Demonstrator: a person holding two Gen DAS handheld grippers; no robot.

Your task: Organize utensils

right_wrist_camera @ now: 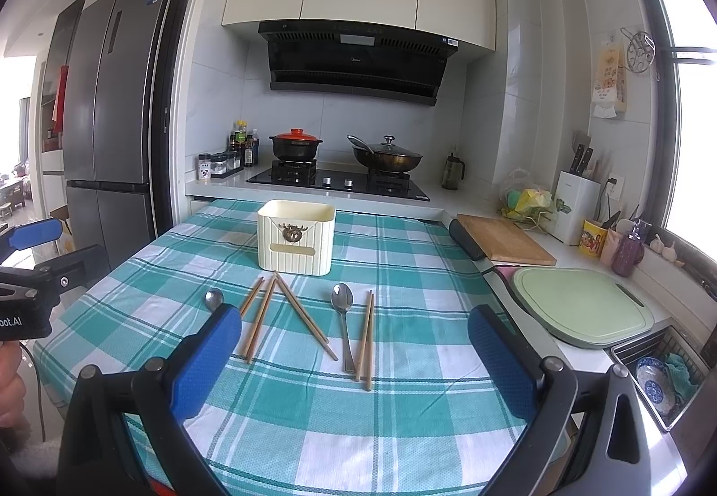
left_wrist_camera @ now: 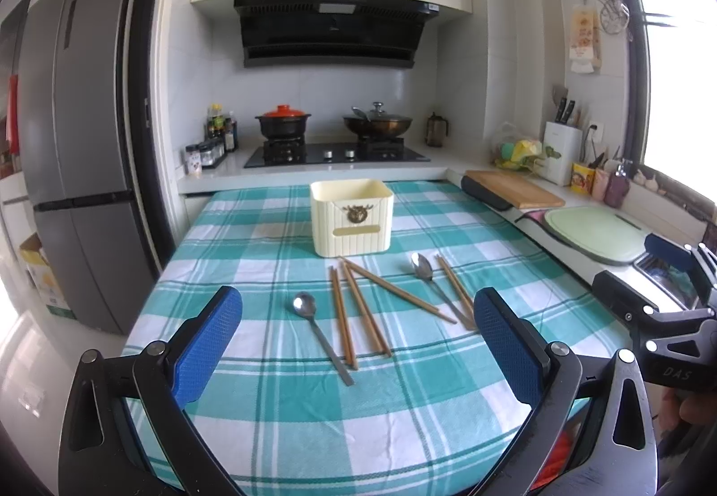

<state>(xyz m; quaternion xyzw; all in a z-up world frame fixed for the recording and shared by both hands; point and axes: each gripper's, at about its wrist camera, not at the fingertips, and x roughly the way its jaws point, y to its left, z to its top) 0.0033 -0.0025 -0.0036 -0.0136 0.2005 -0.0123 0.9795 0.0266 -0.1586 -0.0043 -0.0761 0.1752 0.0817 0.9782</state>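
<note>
Both grippers spread, holding nothing: left gripper [left_wrist_camera: 358, 343], right gripper [right_wrist_camera: 356, 357]. Wooden chopsticks [left_wrist_camera: 343, 317] & steel spoons [left_wrist_camera: 313, 325] lie loose on the checked table [left_wrist_camera: 403, 429] just ahead; cream ribbed holder box [left_wrist_camera: 352, 216] beyond. Pinch spoon mid-handle, jaws crosswise; drop in upright.

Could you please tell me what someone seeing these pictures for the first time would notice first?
Probably the teal checked tablecloth, with a cream utensil box standing at its far middle. In front of the box lie scattered wooden chopsticks and two metal spoons. Nearest the cameras, the open left gripper and open right gripper hover above the near edge, holding nothing.
</note>
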